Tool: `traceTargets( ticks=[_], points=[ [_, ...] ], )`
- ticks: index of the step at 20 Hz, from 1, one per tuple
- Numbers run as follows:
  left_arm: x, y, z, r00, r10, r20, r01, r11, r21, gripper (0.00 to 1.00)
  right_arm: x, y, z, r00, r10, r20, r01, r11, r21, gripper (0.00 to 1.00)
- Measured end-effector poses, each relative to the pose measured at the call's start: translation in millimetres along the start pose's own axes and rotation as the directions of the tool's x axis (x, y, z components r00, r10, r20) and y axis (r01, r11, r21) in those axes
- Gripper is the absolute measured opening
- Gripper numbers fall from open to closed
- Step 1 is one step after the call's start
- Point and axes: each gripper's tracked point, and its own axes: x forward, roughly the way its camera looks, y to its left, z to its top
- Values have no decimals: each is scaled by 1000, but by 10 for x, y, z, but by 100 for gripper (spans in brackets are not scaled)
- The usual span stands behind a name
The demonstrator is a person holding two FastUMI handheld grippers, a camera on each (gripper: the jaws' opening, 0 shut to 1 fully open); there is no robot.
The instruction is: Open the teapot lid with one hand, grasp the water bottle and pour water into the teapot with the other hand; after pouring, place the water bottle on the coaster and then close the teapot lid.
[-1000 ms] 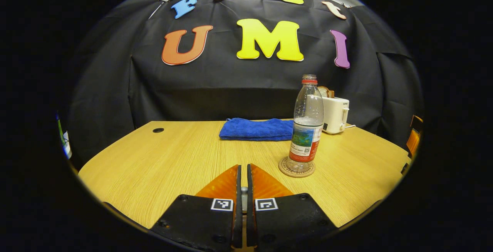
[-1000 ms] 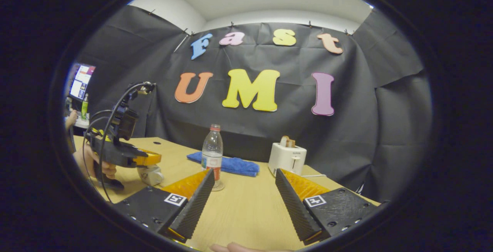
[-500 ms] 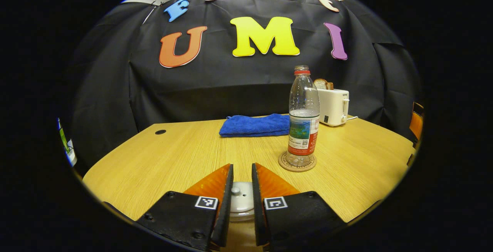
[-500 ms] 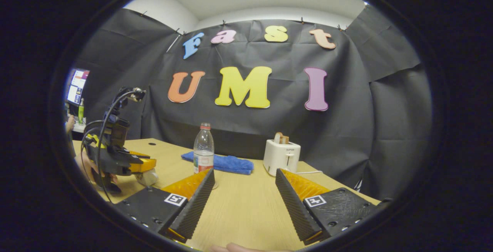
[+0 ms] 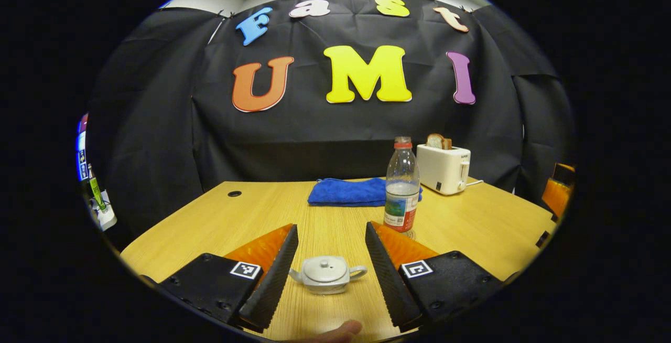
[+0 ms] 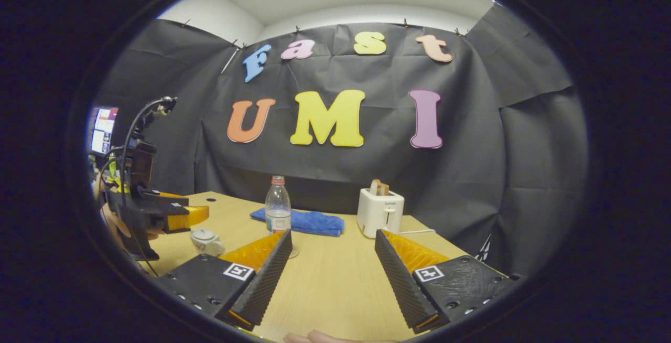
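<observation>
L gripper (image 5: 327, 238) jaws spread wide, nothing between them gripped, held level & pointing fwd. R gripper (image 6: 333, 246) jaws also wide apart, empty, level. Fingertip (image 5: 343, 329) visible at bottom edge.

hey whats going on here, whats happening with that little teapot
A person holds a two-finger gripper in each hand over a light wooden table. The left gripper is open, its fingers either side of the small grey ceramic teapot, whose lid is on. The right gripper is open too, holding nothing. The clear plastic water bottle with a red cap ring stands upright behind, near a folded blue towel and a white toaster.
</observation>
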Motion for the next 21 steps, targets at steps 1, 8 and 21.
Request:
traceTargets(
  ticks=[1, 8, 21],
  points=[
    [-105, -18, 62, 1000, -2, -4, 2, 1000, -13, 82, -48, -53, 55, 1000, -14, -6, 14, 1000, 10, 95],
    [-1105, -39, 605, 993, 12, 116, -18, 999, 52, 84, -346, -234, 201, 995, -63, -76, 68, 996, 55, 95],
    [-1408, 3, 678, 987, 63, 145, -66, 998, 12, 99, -709, -162, 428, 997, -78, -13, 77, 996, -55, 98]
  ],
)
